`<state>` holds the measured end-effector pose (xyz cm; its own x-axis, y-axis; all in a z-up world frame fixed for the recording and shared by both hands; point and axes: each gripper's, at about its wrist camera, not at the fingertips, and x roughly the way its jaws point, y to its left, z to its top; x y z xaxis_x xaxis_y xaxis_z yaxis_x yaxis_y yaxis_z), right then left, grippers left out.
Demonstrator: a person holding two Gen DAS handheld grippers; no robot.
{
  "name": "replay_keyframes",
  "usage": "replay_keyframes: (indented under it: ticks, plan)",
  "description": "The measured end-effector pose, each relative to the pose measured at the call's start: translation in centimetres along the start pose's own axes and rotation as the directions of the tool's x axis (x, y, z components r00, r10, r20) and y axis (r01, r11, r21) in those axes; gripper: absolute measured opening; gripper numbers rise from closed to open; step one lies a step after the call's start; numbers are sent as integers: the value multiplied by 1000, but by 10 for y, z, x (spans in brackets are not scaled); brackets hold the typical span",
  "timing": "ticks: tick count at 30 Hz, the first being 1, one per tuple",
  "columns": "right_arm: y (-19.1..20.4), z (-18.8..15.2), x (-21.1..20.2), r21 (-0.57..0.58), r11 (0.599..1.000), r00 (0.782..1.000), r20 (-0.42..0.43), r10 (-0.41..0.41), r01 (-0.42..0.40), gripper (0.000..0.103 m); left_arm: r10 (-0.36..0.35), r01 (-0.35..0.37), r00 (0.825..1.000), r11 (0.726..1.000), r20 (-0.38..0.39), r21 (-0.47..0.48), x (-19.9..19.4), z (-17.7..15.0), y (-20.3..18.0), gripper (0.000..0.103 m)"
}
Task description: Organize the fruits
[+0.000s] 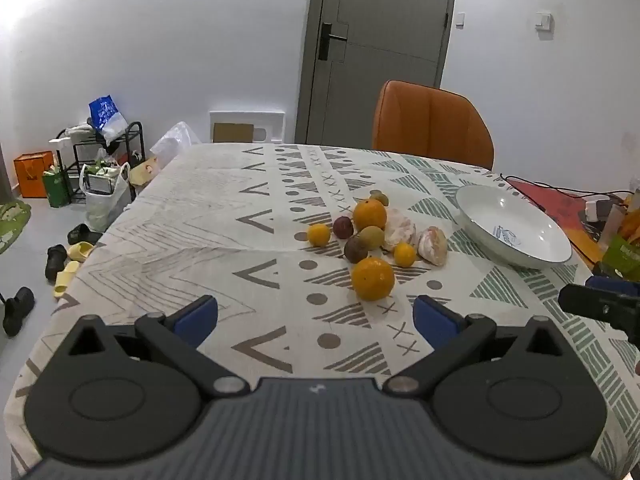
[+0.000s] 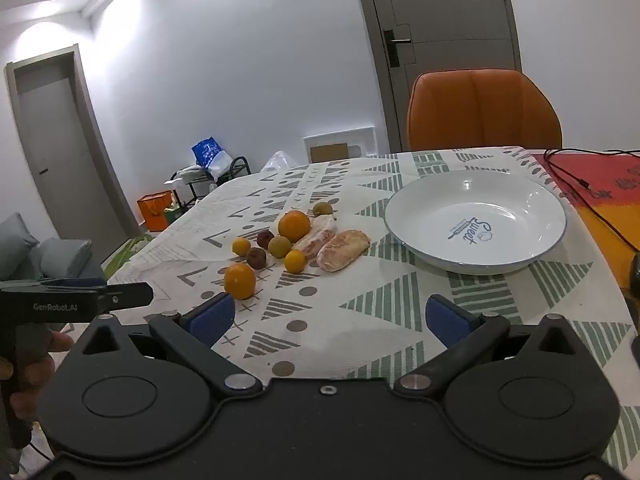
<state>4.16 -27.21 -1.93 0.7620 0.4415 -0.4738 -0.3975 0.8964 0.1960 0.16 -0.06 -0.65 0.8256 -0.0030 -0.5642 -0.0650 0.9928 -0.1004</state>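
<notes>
Bench with patterned cloth, fruits and a plate

The bench point(image 2: 360, 312) is covered by a white tablecloth point(image 1: 200, 216) with grey and green shapes. On it lies a close group of fruits point(image 2: 288, 240): oranges, small dark and green ones, two peeled pieces. Just beside them stands an empty white plate point(image 2: 404, 216); a black cable point(image 2: 576, 178) runs behind.

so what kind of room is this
Most likely a home dining area: a table with a patterned tablecloth, an orange chair pulled up to it, and shoes on the floor beside a cluttered rack.
</notes>
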Motion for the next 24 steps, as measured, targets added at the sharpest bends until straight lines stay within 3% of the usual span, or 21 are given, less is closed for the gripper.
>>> replay_keyframes:
  ticks: [24]
  plan:
    - [-5,-5,-3,30,999,1000,-5,18,-18,103,-8,8,1000,1000,6,-2,-3,-1,-2,103]
